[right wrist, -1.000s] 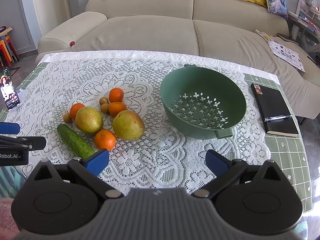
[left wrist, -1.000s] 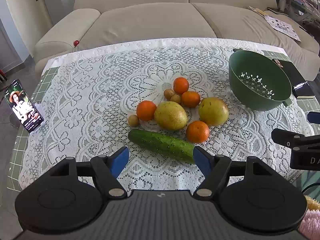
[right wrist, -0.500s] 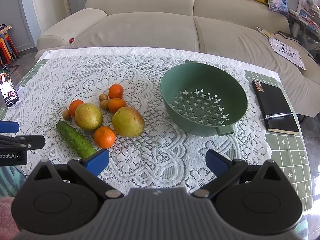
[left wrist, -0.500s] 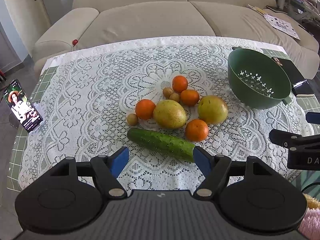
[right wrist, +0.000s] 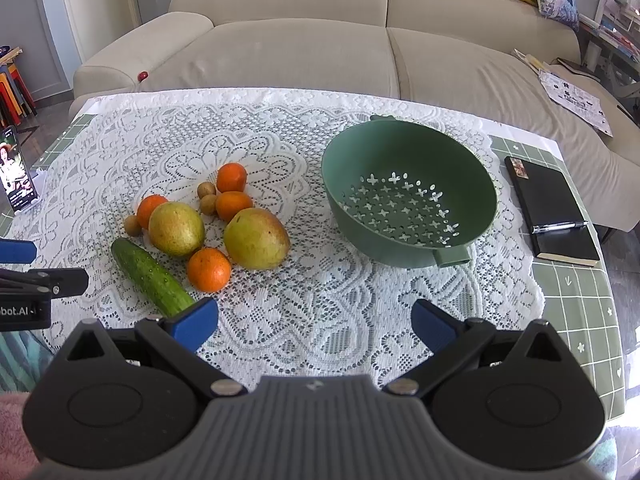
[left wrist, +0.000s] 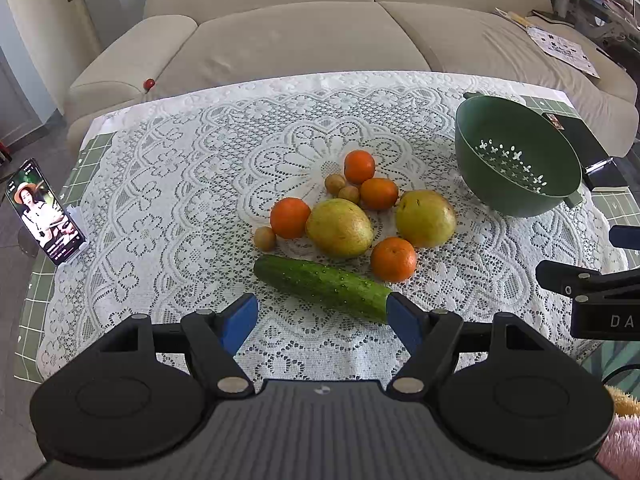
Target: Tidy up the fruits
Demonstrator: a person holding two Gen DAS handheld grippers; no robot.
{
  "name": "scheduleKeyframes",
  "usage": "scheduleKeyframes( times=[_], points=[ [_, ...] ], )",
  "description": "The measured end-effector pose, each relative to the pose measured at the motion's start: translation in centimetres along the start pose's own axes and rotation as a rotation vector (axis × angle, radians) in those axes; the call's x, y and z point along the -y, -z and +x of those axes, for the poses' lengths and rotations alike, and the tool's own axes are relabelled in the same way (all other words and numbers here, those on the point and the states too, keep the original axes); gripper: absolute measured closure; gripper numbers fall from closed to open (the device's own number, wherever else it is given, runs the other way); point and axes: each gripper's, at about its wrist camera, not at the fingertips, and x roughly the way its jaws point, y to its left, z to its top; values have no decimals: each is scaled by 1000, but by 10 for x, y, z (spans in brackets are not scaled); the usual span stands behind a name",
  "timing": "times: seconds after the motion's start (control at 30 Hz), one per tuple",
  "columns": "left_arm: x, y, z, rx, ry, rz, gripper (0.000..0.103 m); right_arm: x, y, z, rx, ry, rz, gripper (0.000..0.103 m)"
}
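A pile of fruit lies mid-table on the lace cloth: a green cucumber (left wrist: 324, 288) nearest me, two yellow-green pears (left wrist: 339, 227) (left wrist: 425, 218), several oranges (left wrist: 393, 259) and three small brown fruits (left wrist: 265, 238). An empty green colander (left wrist: 516, 160) stands to the right of them. My left gripper (left wrist: 322, 318) is open and empty just short of the cucumber. My right gripper (right wrist: 315, 324) is open and empty, with the fruit (right wrist: 256, 238) ahead to the left and the colander (right wrist: 408, 196) ahead to the right.
A phone on a stand (left wrist: 44, 218) is at the table's left edge. A black notebook with a pen (right wrist: 552, 212) lies right of the colander. A beige sofa (left wrist: 304, 36) runs behind the table.
Both grippers have moved slightly forward over the table; the fruit and colander sit a little lower in view. Nothing was grasped or moved.
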Motion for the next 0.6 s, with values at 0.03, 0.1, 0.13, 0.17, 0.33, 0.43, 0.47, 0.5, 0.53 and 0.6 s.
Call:
scheduleKeyframes(
  times=[0.03,0.1,0.13,0.17,0.33,0.43,0.47,0.5,0.53,0.6],
  points=[
    [0,0,0,0,0,-1,17,0,0,0,-1,0,0,4],
    [0,0,0,0,0,-1,17,0,0,1,-3,-1,1,4],
    [0,0,0,0,0,0,17,0,0,1,-4,-1,2,4],
    [0,0,0,0,1,1,17,0,0,1,-5,-1,3,4],
    [0,1,0,1,2,1,17,1,1,2,-10,-1,8,4],
    [1,3,0,-1,8,-2,17,1,0,2,-11,-1,9,4],
    [1,3,0,-1,9,-2,17,1,0,2,-11,-1,9,4],
    [1,3,0,-1,8,0,17,1,0,2,-11,-1,9,4],
    [1,3,0,-2,7,1,17,1,0,2,-12,0,9,4],
    [1,4,0,-3,8,1,17,1,1,2,-12,0,9,4]
  ],
)
